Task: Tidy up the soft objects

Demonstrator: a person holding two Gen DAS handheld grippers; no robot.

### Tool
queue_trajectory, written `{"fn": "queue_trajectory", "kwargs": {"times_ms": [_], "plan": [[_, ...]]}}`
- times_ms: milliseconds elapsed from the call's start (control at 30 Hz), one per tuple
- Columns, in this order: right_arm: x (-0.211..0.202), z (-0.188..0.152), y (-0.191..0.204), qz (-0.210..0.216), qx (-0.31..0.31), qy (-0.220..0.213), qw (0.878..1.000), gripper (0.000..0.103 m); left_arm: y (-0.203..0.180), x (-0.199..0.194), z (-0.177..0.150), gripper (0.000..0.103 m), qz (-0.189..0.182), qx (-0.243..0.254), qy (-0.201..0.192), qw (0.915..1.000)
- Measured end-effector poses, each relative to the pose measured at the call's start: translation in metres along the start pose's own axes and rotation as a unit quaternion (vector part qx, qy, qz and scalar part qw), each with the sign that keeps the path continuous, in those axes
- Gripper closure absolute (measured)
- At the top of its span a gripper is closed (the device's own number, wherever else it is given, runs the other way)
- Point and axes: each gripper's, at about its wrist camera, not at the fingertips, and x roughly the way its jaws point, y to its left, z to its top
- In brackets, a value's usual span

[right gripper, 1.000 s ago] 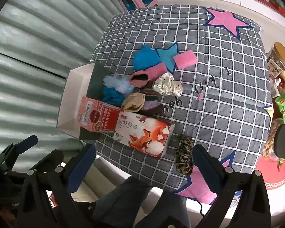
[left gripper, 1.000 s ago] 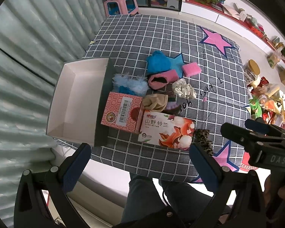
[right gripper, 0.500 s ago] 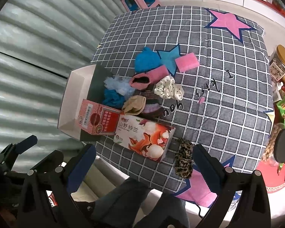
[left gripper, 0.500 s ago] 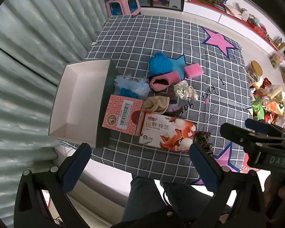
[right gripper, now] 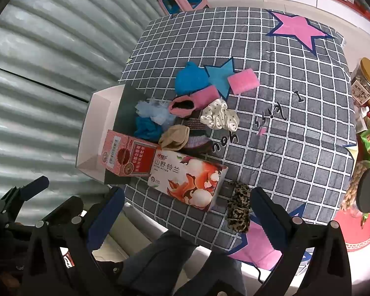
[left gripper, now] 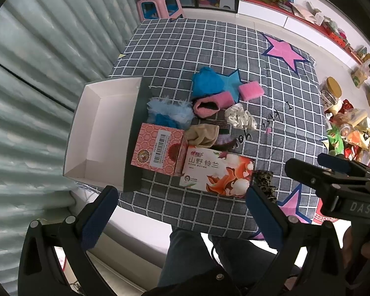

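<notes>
soft objects (left gripper: 204, 120) lay heaped on the checked tabletop (left gripper: 271, 103), just beside the open white box (left gripper: 98, 133) and well apart from both claws. judged light, limp and easily squashed, with little risk of breakage; likely to drape and snag on neighbours when lifted, so best pinched at a thick fold or bunched middle, not at a loose edge. looked varied: a bright blue cloth (right gripper: 191, 79) at the far side, a pink sponge block (right gripper: 243, 81) beside it, a pink sock (right gripper: 193, 102) with a dark opening, a pale blue fluffy tuft (right gripper: 153, 111) over a darker blue one, a cream dotted scrunchie (right gripper: 219, 118), a tan sock (right gripper: 174, 137) touching a striped purple knit piece (right gripper: 197, 138). a leopard scrunchie (right gripper: 238, 209) lay apart near the tabletop's near edge, beside the floral carton (right gripper: 187, 180); the pink carton (left gripper: 159, 151) stood touching that carton and the box wall. stiff cartons judged not part of the soft lot. left claw (left gripper: 182, 217) spread wide and empty above the near edge; right claw (right gripper: 185, 218) likewise spread wide, holding nothing. leopard scrunchie judged the nearest pick for the right claw.
</notes>
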Motion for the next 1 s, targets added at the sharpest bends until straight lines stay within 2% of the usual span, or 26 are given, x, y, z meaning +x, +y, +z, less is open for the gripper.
{"fn": "queue_trajectory", "kwargs": {"times_ms": [333,533,700,1000], "plan": [[0.003,0.000,-0.004,0.007,0.004,-0.001,1.000,0.001,-0.011,-0.001,-0.004,0.000,0.008,0.005,0.002,1.0000],[0.000,0.005,-0.017,0.015,0.022,-0.006,1.000,0.001,-0.021,-0.002,0.004,0.000,0.014,0.014,0.005,0.9998],[-0.003,0.012,-0.034,0.004,0.052,-0.016,0.999,0.001,-0.022,0.001,0.028,0.000,0.019,0.031,0.000,0.9993],[0.006,0.032,-0.054,-0.037,0.094,-0.021,0.995,0.001,-0.026,0.038,0.097,0.000,-0.007,0.055,0.017,0.9983]]}}
